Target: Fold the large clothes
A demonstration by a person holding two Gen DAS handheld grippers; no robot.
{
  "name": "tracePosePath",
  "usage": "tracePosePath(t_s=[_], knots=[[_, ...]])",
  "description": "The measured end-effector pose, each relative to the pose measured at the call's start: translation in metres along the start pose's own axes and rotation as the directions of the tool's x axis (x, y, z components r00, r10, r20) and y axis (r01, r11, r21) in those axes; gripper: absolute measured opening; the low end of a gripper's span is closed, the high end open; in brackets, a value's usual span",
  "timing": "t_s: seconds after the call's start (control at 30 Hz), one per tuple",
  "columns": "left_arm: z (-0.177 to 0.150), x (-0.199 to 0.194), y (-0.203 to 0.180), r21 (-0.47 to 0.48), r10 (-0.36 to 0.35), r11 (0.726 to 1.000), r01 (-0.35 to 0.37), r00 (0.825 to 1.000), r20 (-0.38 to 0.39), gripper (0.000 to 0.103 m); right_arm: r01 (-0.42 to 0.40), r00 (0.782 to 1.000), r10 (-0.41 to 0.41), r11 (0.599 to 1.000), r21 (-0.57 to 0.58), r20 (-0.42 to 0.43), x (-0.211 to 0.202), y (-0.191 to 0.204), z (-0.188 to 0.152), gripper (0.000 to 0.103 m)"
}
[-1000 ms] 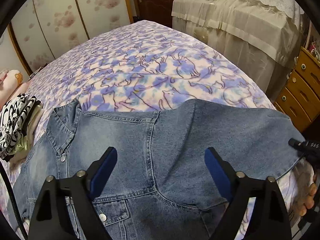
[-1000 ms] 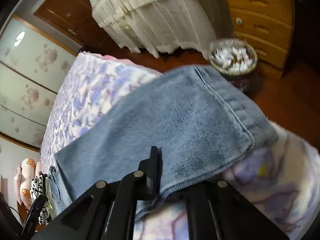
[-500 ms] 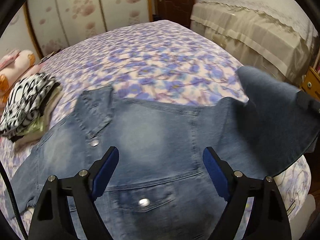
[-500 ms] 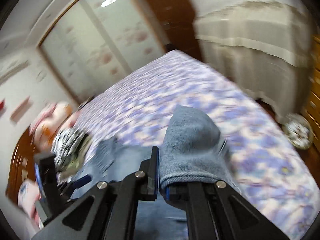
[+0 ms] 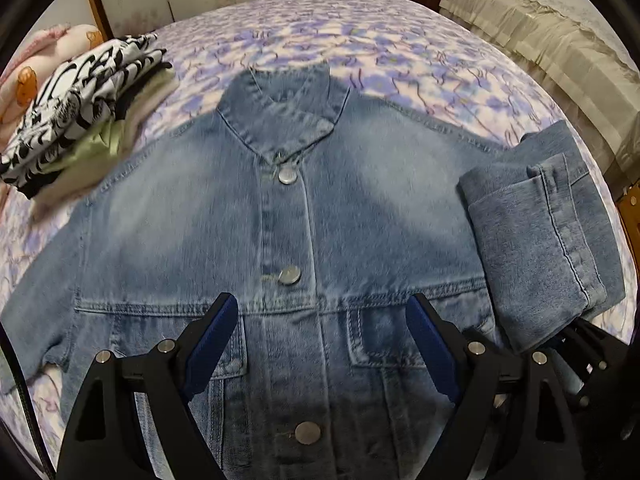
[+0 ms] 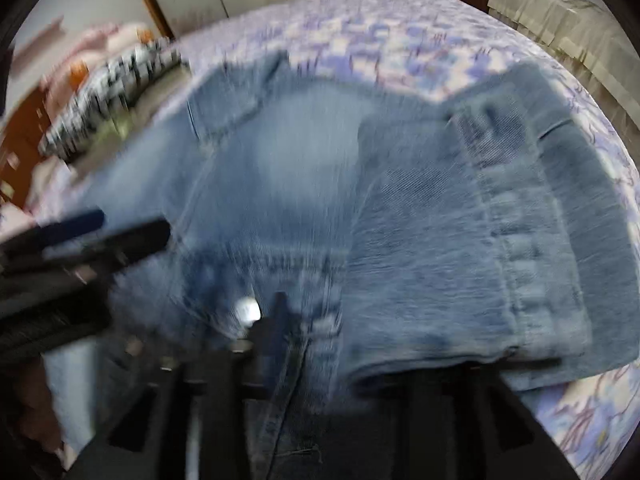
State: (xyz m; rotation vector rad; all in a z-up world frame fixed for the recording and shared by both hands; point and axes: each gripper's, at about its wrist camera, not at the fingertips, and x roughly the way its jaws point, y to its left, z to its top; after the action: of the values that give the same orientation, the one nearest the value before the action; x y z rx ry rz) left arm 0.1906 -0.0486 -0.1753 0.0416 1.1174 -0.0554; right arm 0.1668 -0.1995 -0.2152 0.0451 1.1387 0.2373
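Denim jacket (image 5: 320, 208) lies front-up and buttoned on the bed (image 5: 400, 40), collar toward the far edge, hem toward the near edge under the cameras. Right sleeve (image 5: 536, 240) is doubled over at the jacket's right side, cuff end draped above the right gripper (image 6: 352, 364). That view is motion-blurred; the sleeve covers the fingertips, so I can't tell if the claw is clamped or apart. Left gripper (image 5: 320, 344) hovers over the chest pockets, jaws wide apart, holding nothing.

Progress, my read: early. One sleeve partly folded in, not yet laid flat across the front. Left sleeve (image 5: 44, 292) is spread out toward the bed's left edge, untouched. Remaining: seat right sleeve, fold left sleeve, then fold the body up.

Stack of folded clothes (image 5: 80, 108) sits at the bed's far-left corner, just beside the jacket's left shoulder.
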Motion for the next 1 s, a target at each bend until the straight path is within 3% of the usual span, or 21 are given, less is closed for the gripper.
tracePosePath(t_s=[0.1,0.3,0.57,0.77,1.0], knots=[[-0.004,-0.004,-0.004,0.019,-0.021,1.0,0.021,1.0,0.009,0.085,-0.031,1.0,0.03,0.999,0.024,0.008,-0.013,-0.002,-0.012,0.058],[-0.004,-0.025,-0.022,0.058,-0.081,0.995,0.078,0.995,0.052,0.085,-0.087,0.996,0.084,0.991,0.102,0.041,-0.05,-0.01,-0.03,0.058],[-0.017,-0.035,-0.074,0.169,-0.167,0.973,0.156,0.985,0.05,0.085,-0.042,0.994,0.018,0.976,0.215,0.11,-0.101,-0.052,-0.053,0.058],[-0.031,-0.014,-0.122,0.274,-0.164,0.949,0.158,0.986,-0.001,0.085,-0.034,0.996,0.009,0.961,0.276,0.091,-0.098,-0.077,-0.058,0.058],[-0.028,0.006,-0.146,0.303,-0.145,0.942,0.144,0.989,-0.02,0.085,0.023,0.994,-0.051,0.958,0.285,0.093,-0.097,-0.09,-0.058,0.058]])
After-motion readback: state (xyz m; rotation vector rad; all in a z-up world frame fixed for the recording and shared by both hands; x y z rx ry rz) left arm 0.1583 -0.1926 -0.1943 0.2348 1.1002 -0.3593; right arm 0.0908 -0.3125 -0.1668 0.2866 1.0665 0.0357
